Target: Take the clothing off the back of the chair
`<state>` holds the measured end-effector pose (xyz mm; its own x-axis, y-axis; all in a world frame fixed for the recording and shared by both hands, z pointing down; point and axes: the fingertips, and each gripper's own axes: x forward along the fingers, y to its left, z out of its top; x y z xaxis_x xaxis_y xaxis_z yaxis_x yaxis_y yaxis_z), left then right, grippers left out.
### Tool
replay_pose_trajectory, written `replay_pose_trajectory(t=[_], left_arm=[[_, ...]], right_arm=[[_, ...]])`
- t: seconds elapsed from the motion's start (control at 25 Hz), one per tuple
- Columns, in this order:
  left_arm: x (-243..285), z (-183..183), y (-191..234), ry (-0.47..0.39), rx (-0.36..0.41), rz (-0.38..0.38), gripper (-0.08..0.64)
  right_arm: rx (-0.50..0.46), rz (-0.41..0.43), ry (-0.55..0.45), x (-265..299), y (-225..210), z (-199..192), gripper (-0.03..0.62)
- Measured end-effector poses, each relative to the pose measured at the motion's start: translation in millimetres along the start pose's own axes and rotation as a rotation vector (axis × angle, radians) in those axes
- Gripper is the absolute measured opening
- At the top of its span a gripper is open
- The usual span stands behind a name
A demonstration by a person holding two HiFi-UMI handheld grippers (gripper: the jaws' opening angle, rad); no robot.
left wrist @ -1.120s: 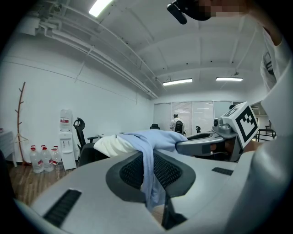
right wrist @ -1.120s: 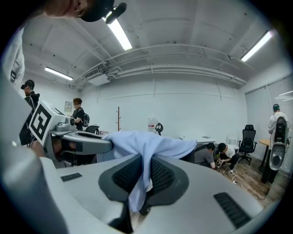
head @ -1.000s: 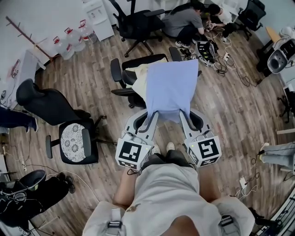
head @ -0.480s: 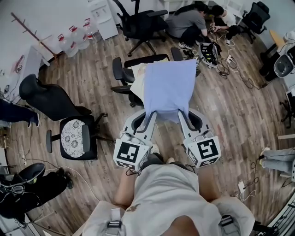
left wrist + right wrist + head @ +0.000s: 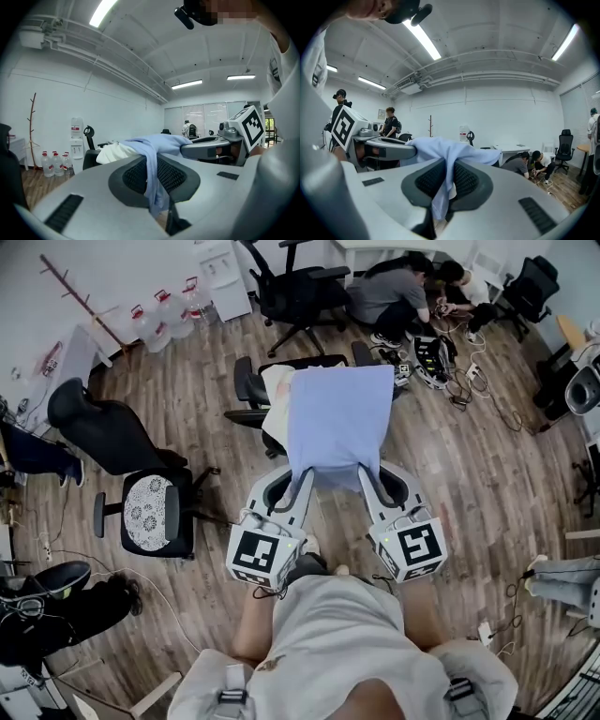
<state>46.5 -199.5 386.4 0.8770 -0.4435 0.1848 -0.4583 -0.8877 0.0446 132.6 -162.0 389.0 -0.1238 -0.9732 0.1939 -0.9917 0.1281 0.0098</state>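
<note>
A light blue garment [image 5: 337, 423] hangs spread between my two grippers, above a black office chair [image 5: 247, 388]. A cream piece of clothing [image 5: 277, 395] lies on that chair under the blue cloth's left side. My left gripper [image 5: 305, 474] is shut on the blue garment's near left edge, and the cloth [image 5: 152, 154] runs down between its pads. The right gripper [image 5: 367, 474] is shut on the near right edge, where the fabric [image 5: 440, 157] is pinched the same way. Each gripper view also shows the other gripper beside it. The garment hides the chair's back.
A black chair with a lace-patterned seat [image 5: 150, 517] stands at the left, with another dark chair [image 5: 103, 432] behind it. More office chairs [image 5: 300, 292], water bottles [image 5: 169, 310], crouching people [image 5: 403, 292] and floor cables [image 5: 469, 381] are at the back.
Both grippers have lifted a little with the blue garment still pinched. The head view has shifted slightly, so the chairs sit a bit higher in the picture.
</note>
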Motion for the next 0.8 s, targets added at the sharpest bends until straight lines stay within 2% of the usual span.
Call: replay_pose_trajectory(t=[0.8], left_arm=[[-12.7,3.2,-48.1,-0.029,0.018,0.047,0.055]], right_arm=[[-0.009,0.040,-0.047,-46.2,-7.6,-1.6,0.051]])
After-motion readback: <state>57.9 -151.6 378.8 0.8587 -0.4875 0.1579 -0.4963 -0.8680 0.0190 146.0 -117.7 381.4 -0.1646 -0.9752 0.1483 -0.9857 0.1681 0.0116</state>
